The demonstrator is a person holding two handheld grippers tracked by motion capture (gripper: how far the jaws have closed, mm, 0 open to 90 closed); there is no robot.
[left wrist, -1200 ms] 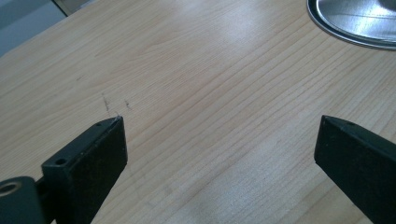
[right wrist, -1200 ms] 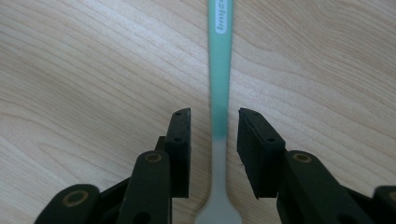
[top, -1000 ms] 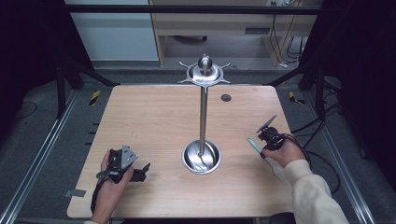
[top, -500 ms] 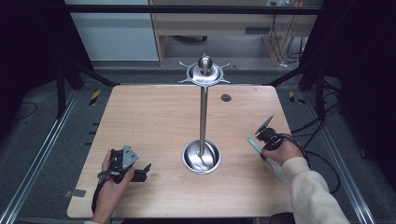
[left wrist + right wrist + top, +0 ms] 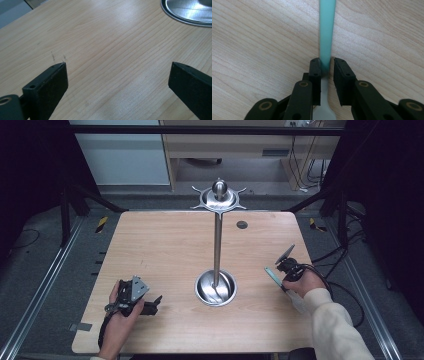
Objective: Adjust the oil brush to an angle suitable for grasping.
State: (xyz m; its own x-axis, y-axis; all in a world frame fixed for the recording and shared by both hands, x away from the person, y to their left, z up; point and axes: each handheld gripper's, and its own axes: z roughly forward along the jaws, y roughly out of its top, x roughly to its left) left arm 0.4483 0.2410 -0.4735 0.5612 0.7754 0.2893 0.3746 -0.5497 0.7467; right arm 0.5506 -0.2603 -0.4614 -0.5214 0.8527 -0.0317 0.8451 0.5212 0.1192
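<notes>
A utensil with a teal handle (image 5: 327, 30) and a whitish end (image 5: 324, 110) lies flat on the wooden table (image 5: 165, 250), near its right edge. My right gripper (image 5: 327, 62) points down over the handle (image 5: 271, 274). Its jaws have just been closing and now straddle the handle. The left pad touches it and a thin gap shows at the right pad. My left gripper (image 5: 152, 306) rests at the near left, its jaws (image 5: 117, 66) wide apart over bare wood. A tall metal stand (image 5: 217, 245) with a round base (image 5: 190, 10) rises at the table's centre.
The stand's top disc with hooks (image 5: 219, 196) reaches over the far edge. A small dark round spot (image 5: 242, 225) sits at the far right of the table. Cables (image 5: 345, 290) trail off the right side. Bare wood lies between the two hands.
The right hand has settled slightly lower over the utensil. The left hand and the stand have not moved.
</notes>
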